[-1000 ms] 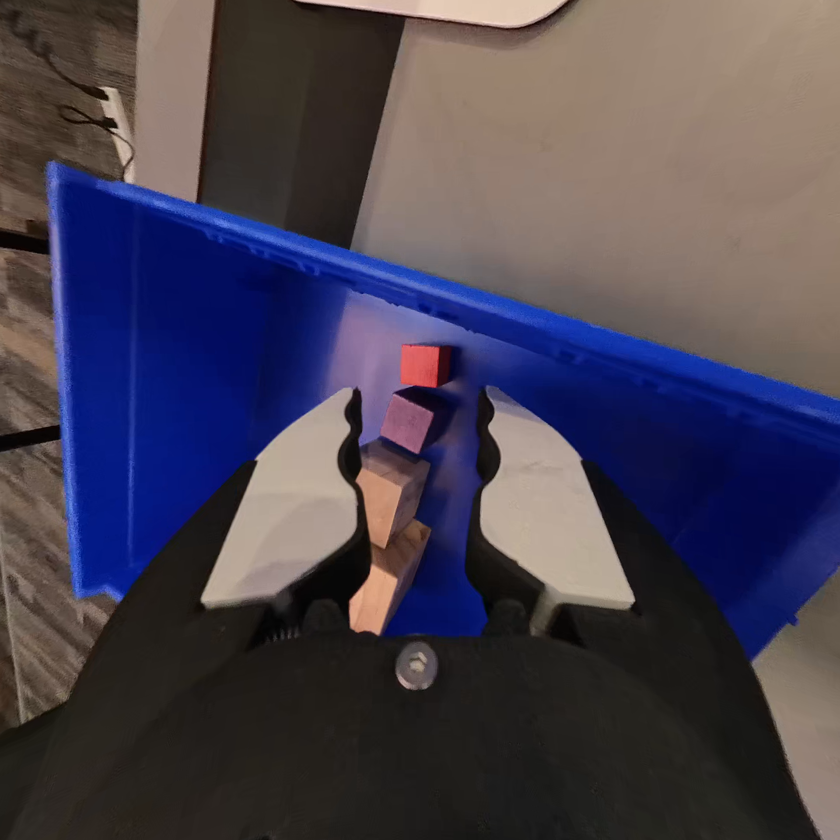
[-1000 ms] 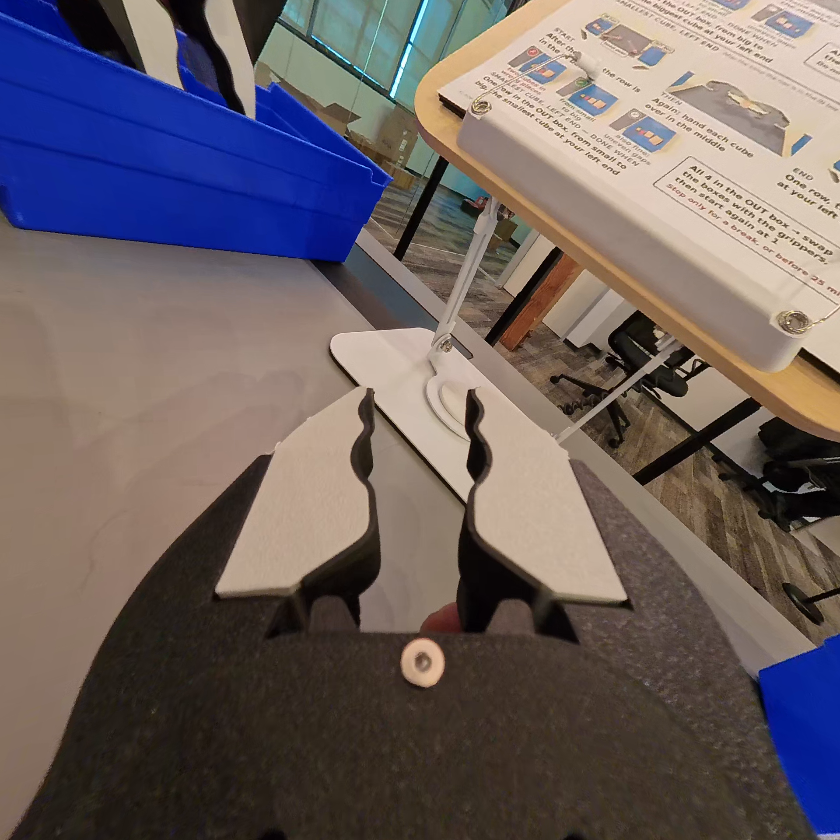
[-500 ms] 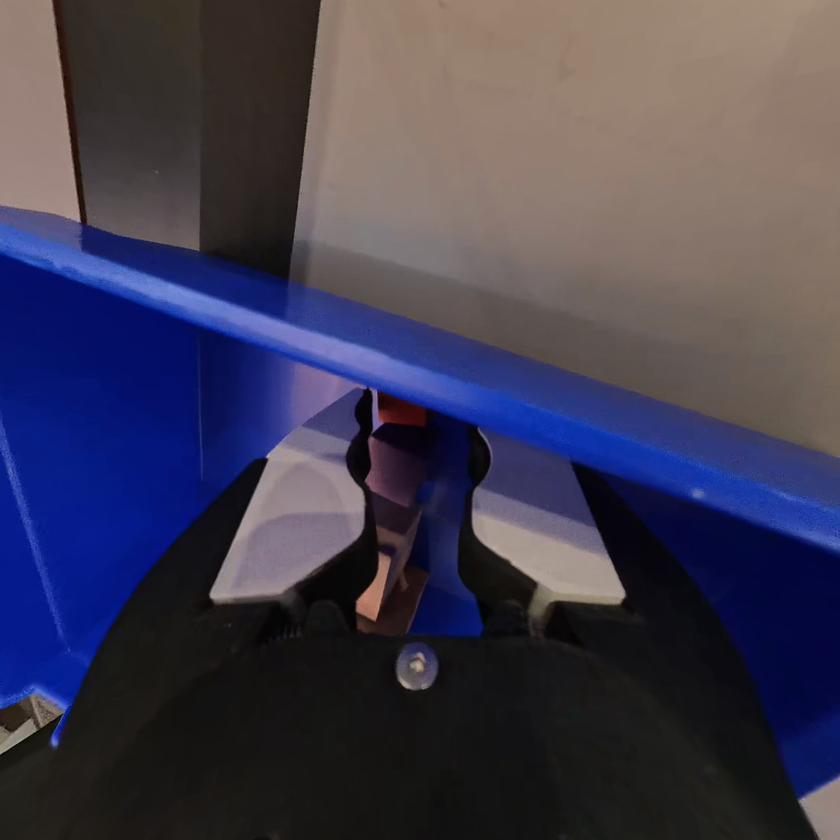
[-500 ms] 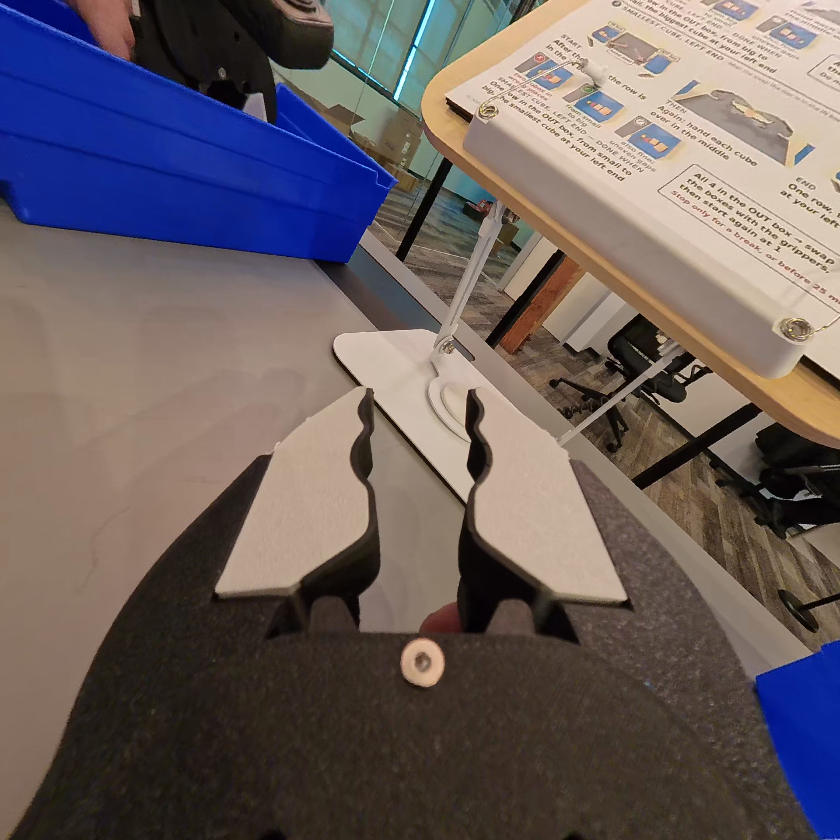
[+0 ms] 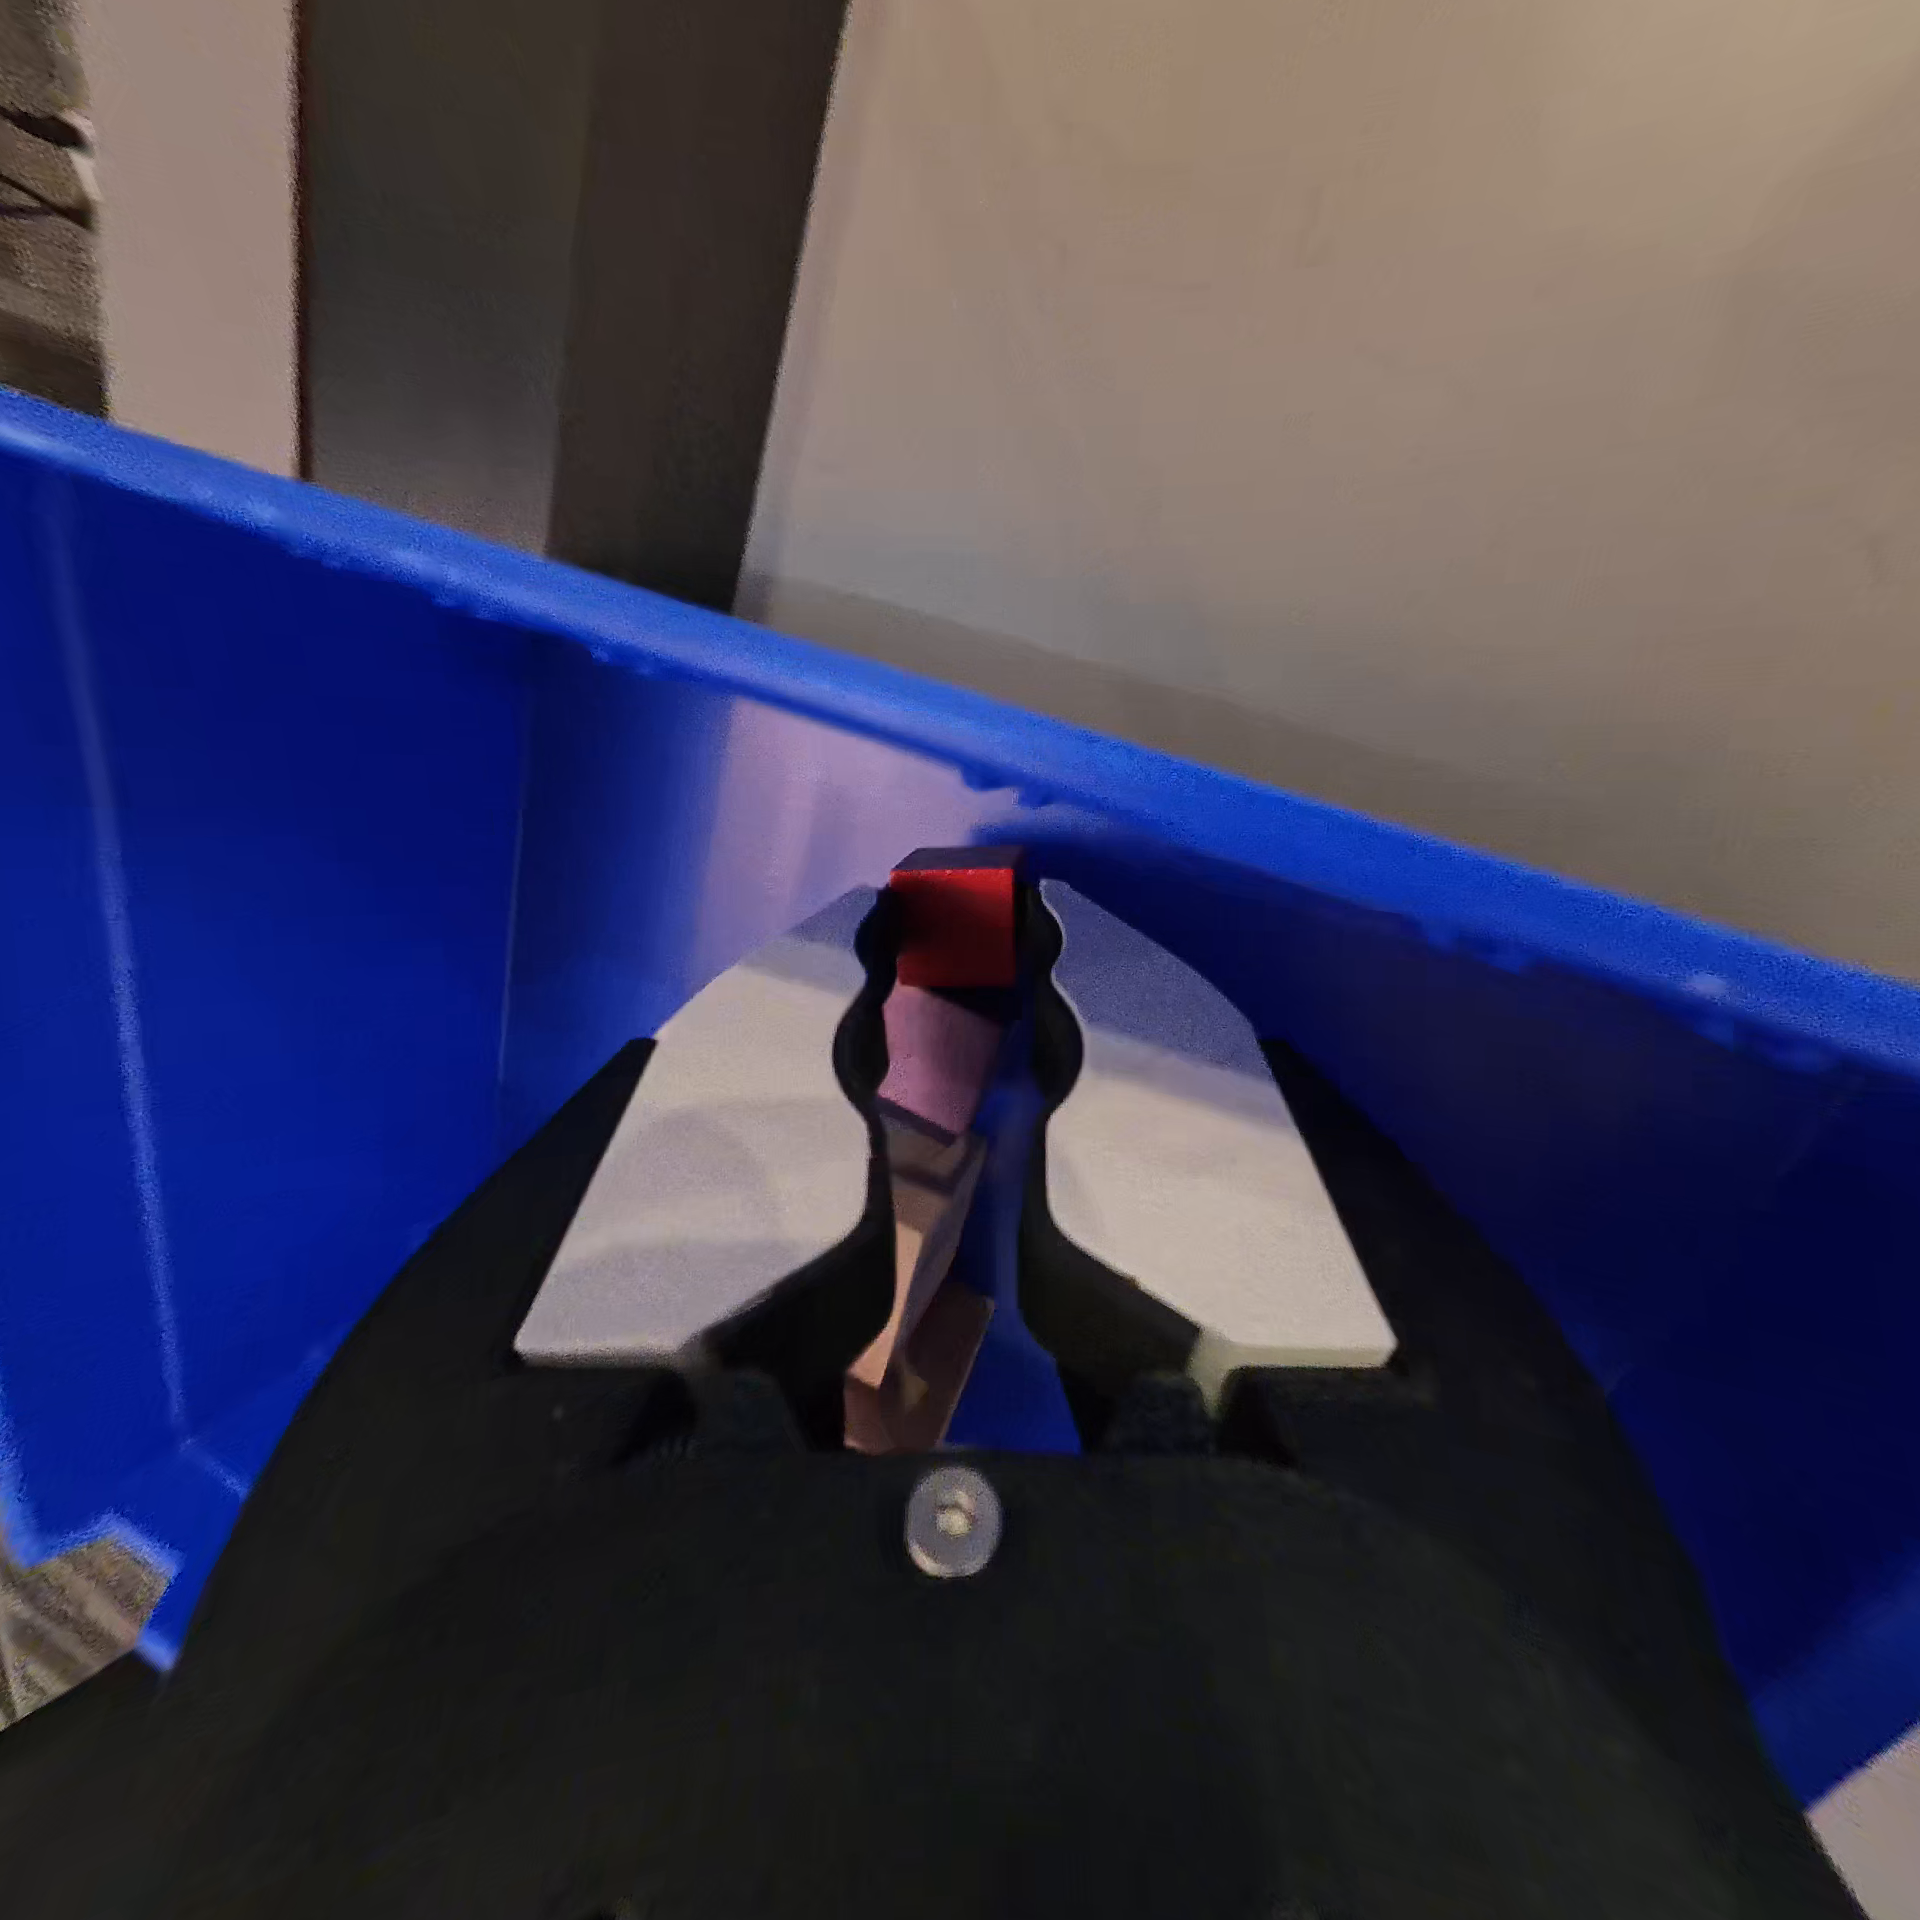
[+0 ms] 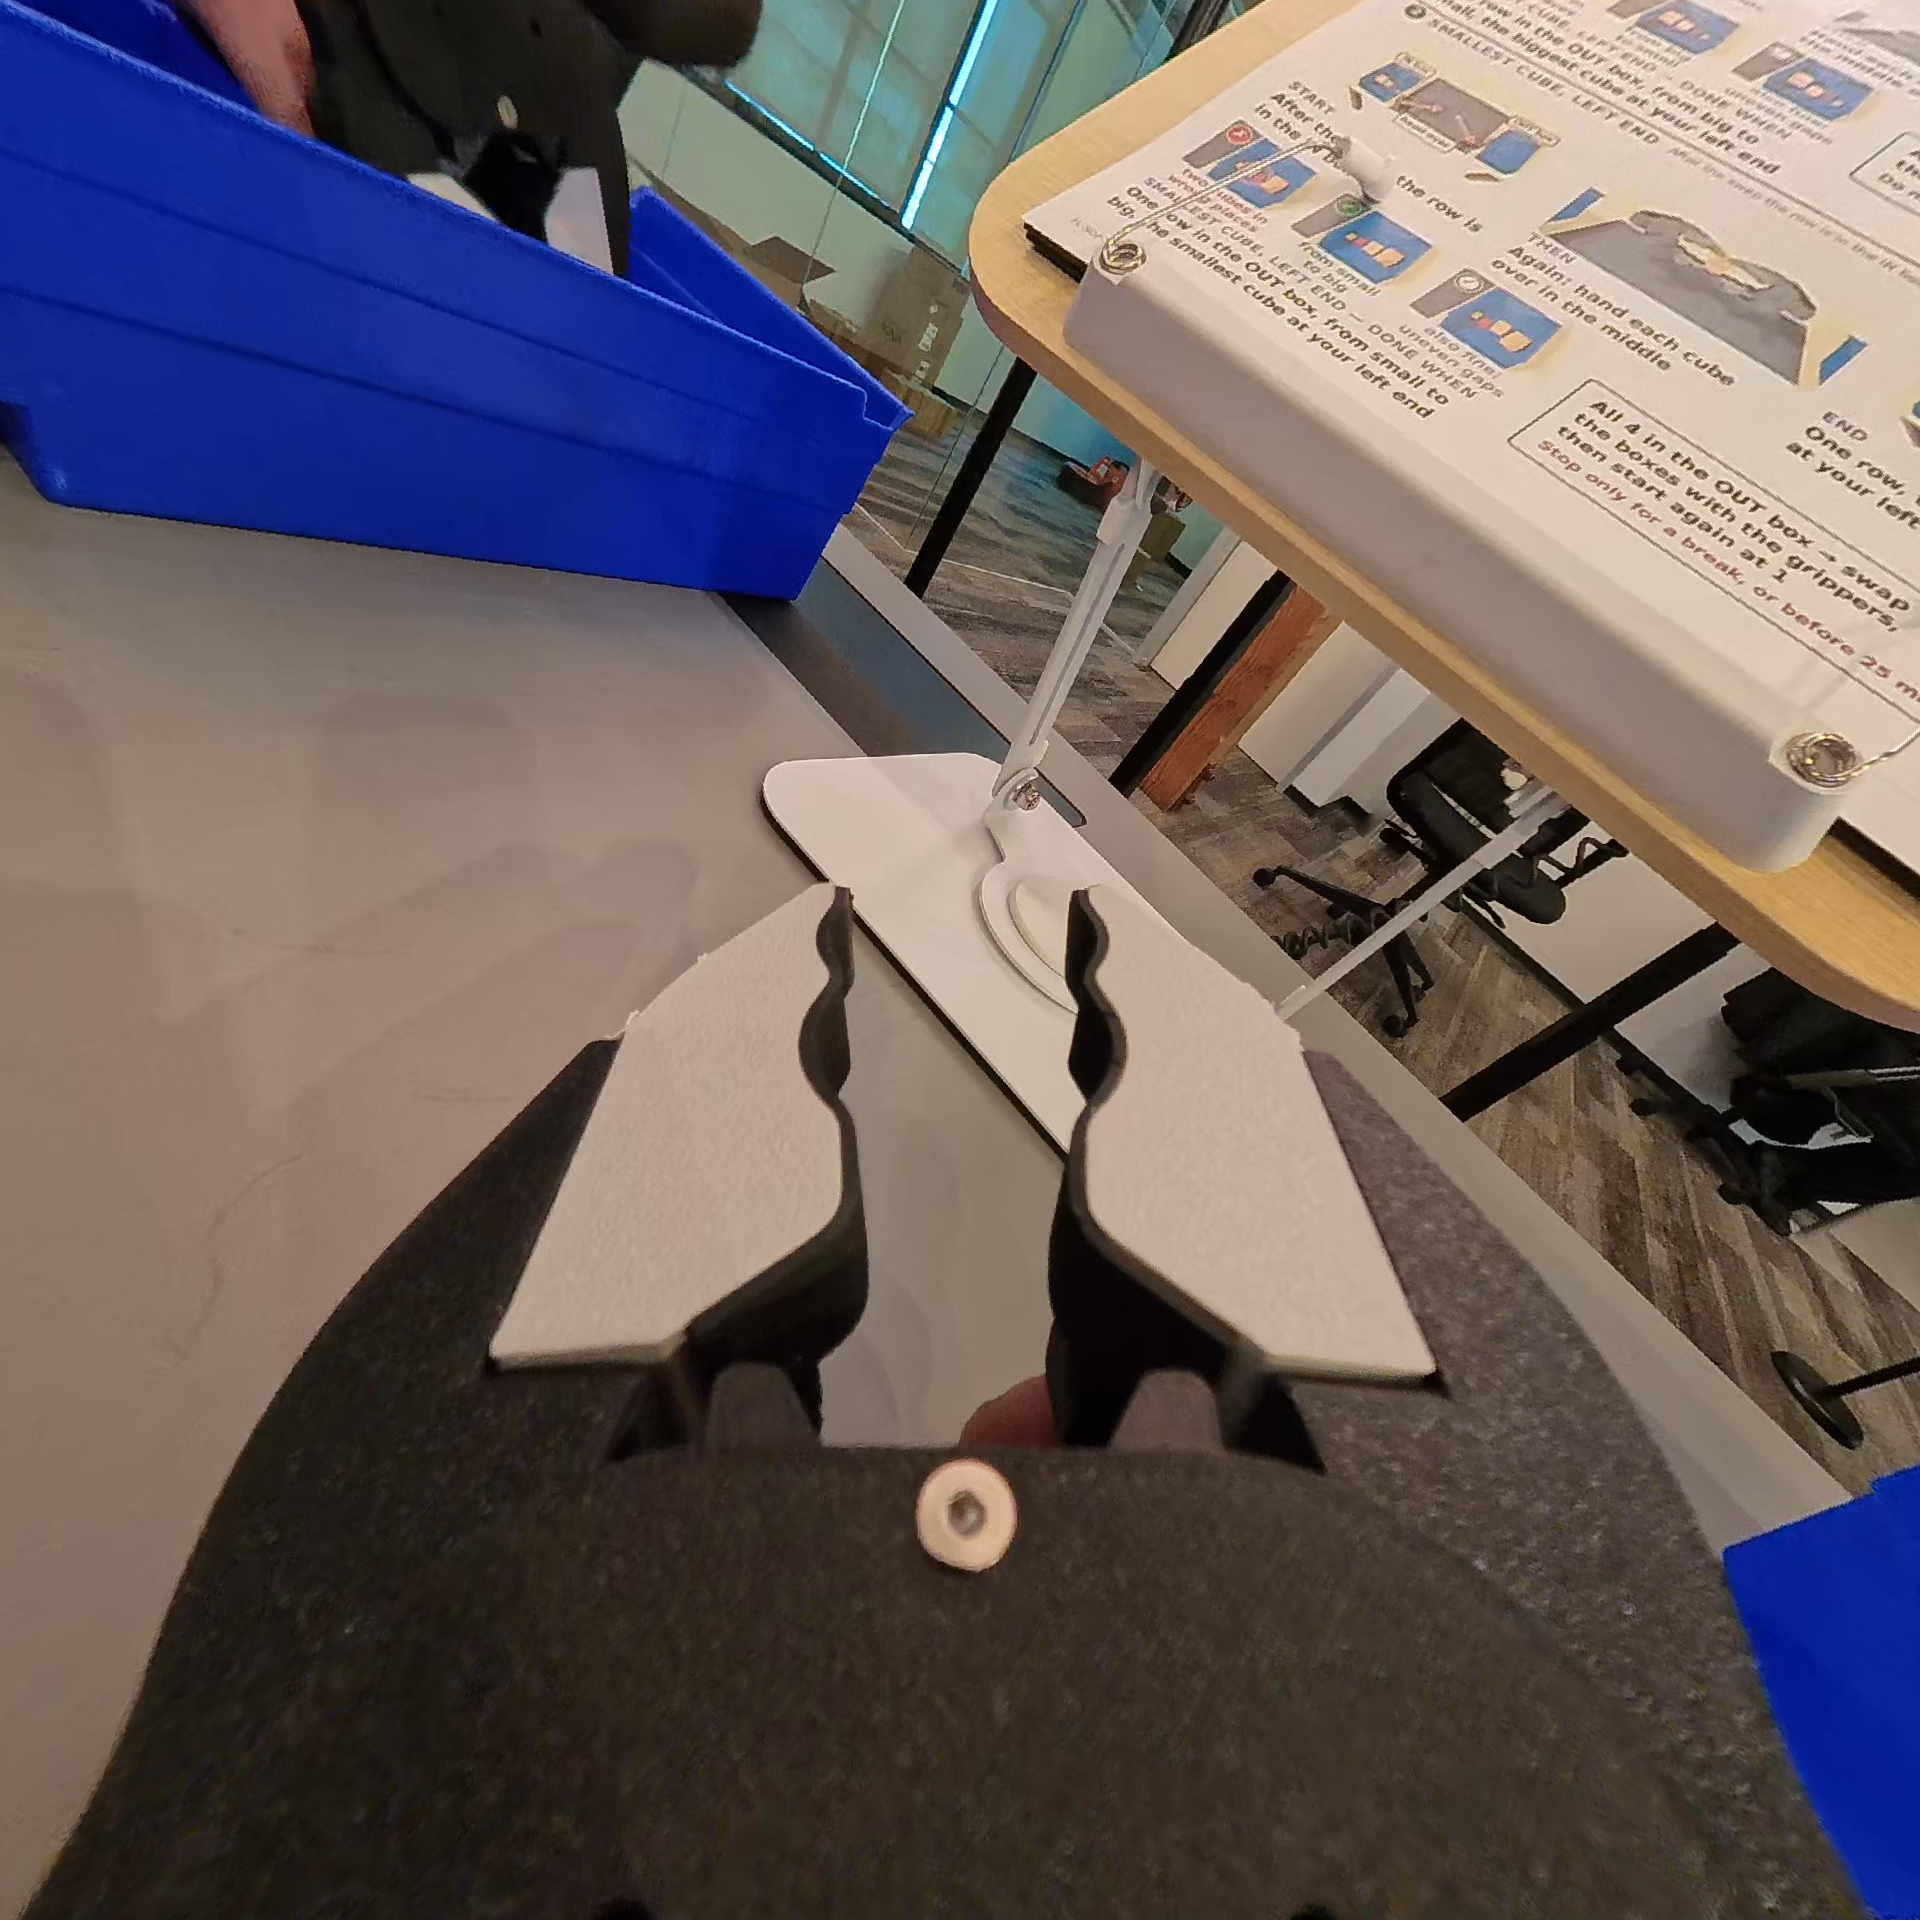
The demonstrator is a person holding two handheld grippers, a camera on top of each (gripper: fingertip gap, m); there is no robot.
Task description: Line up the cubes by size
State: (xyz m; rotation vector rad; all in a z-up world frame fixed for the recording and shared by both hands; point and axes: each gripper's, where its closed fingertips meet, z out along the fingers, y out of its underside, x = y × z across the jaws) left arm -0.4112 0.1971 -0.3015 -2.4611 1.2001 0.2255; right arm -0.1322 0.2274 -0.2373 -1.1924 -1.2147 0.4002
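Note:
In the left wrist view a row of cubes lies inside a blue bin [image 5: 312,883]: a small red cube [image 5: 956,928] farthest off, then a purple cube [image 5: 930,1049], then two wooden cubes [image 5: 925,1216] nearer me. My left gripper [image 5: 958,930] is down in the bin, and its fingertips [image 5: 871,935] press on both sides of the red cube. The right wrist view shows this gripper [image 6: 520,135] far off in the bin [image 6: 416,416]. My right gripper [image 6: 961,914] is open and empty above the grey table [image 6: 312,883].
A white stand base [image 6: 904,831] lies just beyond my right fingertips, near the table's far edge. It carries a tilted instruction board [image 6: 1558,364]. The corner of another blue bin [image 6: 1839,1683] shows at lower right. Office chairs stand on the floor beyond. About 30 centimetres separates my left fingertips from my right.
My left gripper moved forward over the cube row, lowered into the bin and closed its jaws onto the red cube. My right gripper has stayed still and open.

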